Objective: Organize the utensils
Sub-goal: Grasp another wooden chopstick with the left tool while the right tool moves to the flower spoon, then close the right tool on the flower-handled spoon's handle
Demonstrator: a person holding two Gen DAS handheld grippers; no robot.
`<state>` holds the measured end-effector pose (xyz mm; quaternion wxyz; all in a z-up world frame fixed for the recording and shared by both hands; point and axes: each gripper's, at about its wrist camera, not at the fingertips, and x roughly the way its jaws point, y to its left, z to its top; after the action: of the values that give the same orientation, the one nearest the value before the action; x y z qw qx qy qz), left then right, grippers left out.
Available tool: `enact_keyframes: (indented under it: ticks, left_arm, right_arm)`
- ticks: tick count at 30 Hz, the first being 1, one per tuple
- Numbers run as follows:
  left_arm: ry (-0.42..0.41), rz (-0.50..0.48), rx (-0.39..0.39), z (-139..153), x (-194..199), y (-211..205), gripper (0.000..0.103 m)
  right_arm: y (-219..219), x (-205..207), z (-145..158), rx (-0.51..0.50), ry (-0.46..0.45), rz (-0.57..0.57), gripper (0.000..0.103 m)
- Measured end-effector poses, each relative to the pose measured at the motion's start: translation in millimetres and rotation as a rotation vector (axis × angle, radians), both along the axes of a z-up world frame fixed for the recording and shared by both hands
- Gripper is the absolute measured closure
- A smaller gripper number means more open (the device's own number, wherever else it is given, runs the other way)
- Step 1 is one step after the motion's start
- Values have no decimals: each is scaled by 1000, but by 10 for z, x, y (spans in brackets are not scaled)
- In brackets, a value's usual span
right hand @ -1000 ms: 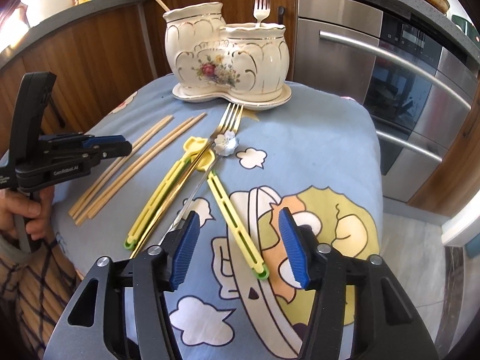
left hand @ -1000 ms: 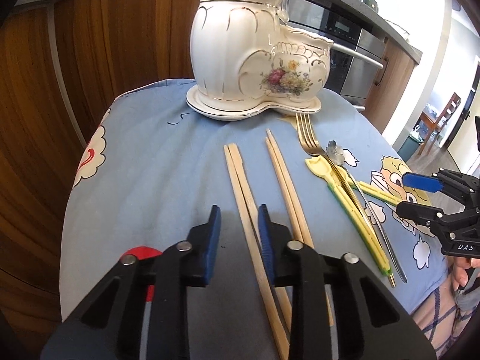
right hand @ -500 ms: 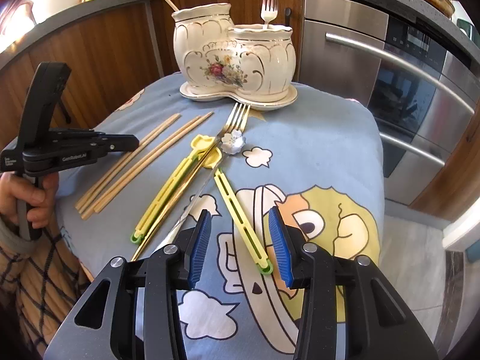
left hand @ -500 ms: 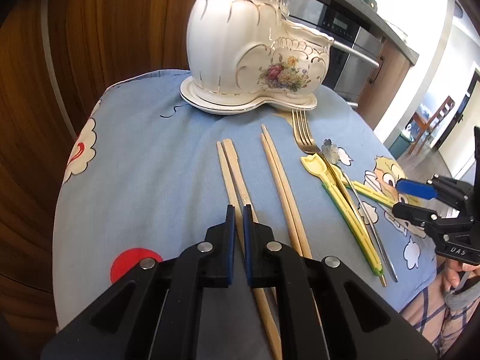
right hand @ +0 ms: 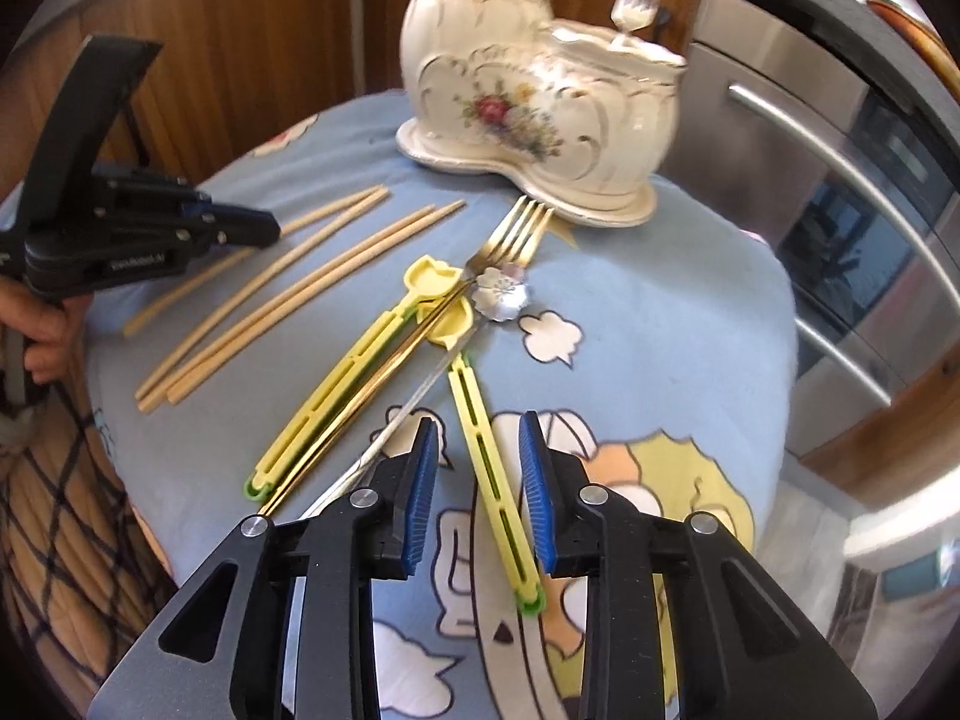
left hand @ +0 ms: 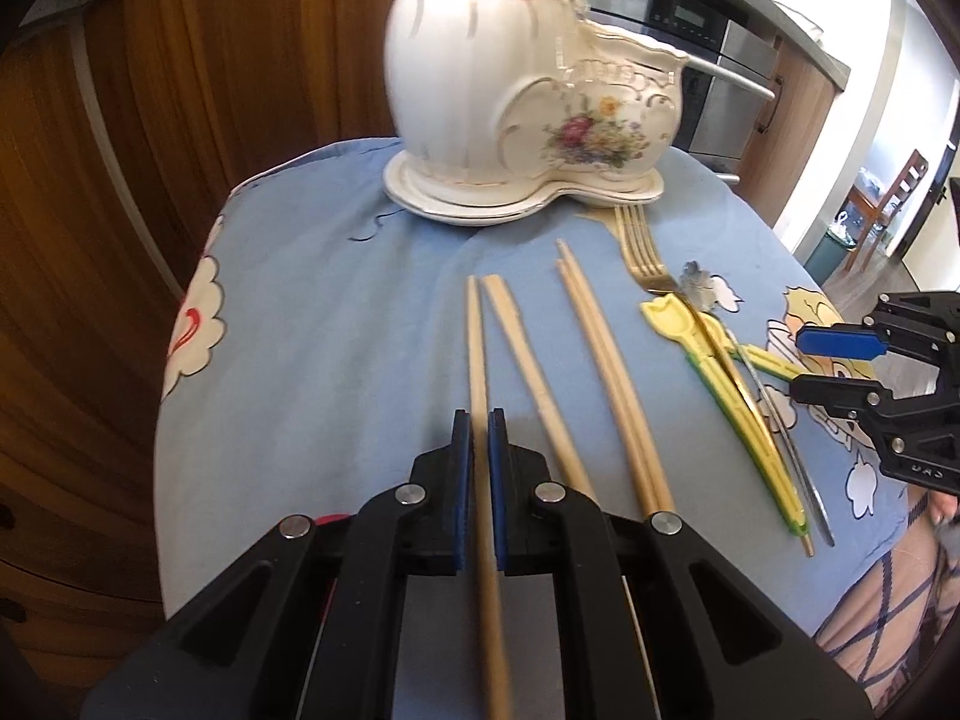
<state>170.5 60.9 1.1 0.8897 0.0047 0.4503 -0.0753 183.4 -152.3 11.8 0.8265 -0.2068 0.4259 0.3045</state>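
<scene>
**Left wrist view: one chopstick pinched, the rest waiting**

Left wrist view showed the left gripper (left hand: 478,468) closed on a single wooden chopstick (left hand: 477,354), its blue ribbed pads (left hand: 461,474) squeezing the thin shaft near its near half. To do this step well, the stick probably wanted a firm, square pinch and a lift clear of its partner (left hand: 528,360), just beside it on the right, before any tilt toward the holder. On the right, the right gripper (right hand: 477,486) stood with its jaws apart, straddling a slotted yellow plastic utensil (right hand: 489,474) without touching it.

Farther out lay a pair of pale chopsticks (left hand: 606,360), smooth and tapered, then a gold fork (left hand: 645,258) and a flower-headed metal spoon (right hand: 501,294) crossing a second yellow piece (right hand: 336,396). All rested on a soft blue cartoon-print cloth (left hand: 336,312). At the far edge stood the glossy cream ceramic holder (left hand: 516,96), scalloped, gilt-edged, floral, two-lobed, with a silver fork (right hand: 633,9) upright in its right lobe.
</scene>
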Motion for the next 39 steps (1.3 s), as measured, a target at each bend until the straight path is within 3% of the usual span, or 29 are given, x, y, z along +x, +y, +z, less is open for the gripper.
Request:
enact_keyframes:
  ticks: [3,8,11,18,22,31,39]
  left_arm:
    - [8,1,-5,4,-1,56,97]
    - [17,4,-3,12,9,107,97]
    - [17,8,-4,13,12,127,97]
    - [17,5,-5,9,8,122,97]
    - [36,-11,0,19,36,133,97]
    - [72,-46,4,51,110,189,97]
    - [64,-56,22,33,94,157,97]
  right_arm:
    - [74,67,-52,-37,16,20,88]
    - [16,105,-38,-68,15,8,93]
    - [-102,165,-22,-92,7,-36,93]
    - [-218,251,-29,-45,71,-70,93]
    - [-214,339,13,-40,88,-74,86]
    - [-280,341,98,164,226,-75,84]
    - [-178,485,-52,149,273,-143,83]
